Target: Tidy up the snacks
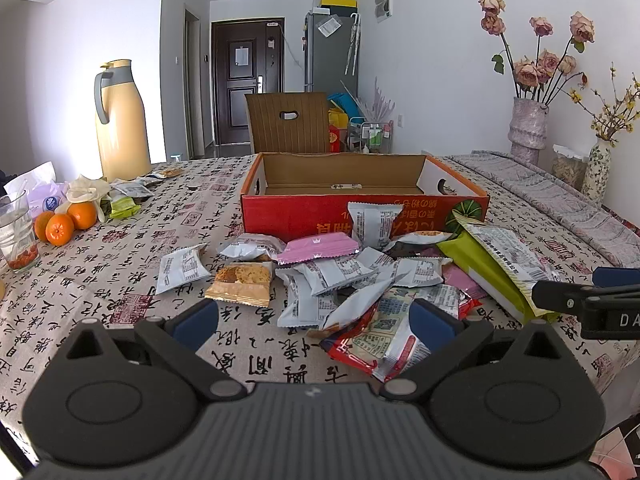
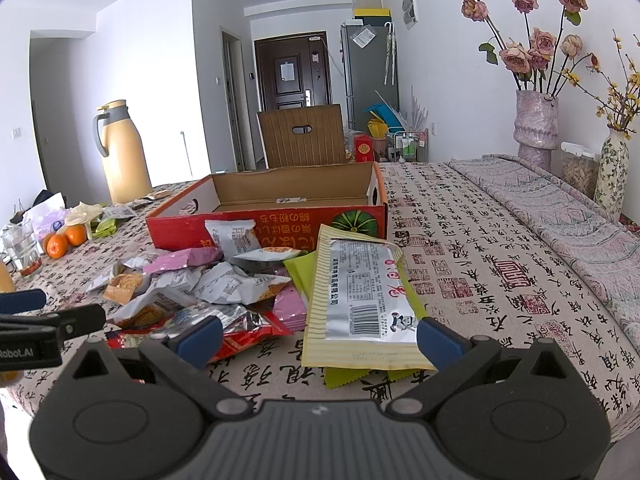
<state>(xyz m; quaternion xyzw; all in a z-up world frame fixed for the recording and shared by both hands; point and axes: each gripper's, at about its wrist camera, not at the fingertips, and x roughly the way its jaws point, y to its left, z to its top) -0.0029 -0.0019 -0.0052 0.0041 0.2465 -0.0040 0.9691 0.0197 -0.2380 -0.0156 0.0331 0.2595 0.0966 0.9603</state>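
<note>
At the bottom of each view, the left gripper and the right gripper are hovering with jaws spread wide, holding nothing. The snack packets are lying mid-frame, before the red box behind them.

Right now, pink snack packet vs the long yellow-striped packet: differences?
The small flat pink snack packet lies in the pile's middle, near the red cardboard box; the long yellow-striped snack packet is far bigger, at the pile's right edge, tilted. Pink shows a plain face; yellow shows a silver label with barcode. Both sealed, outside the box.
</note>
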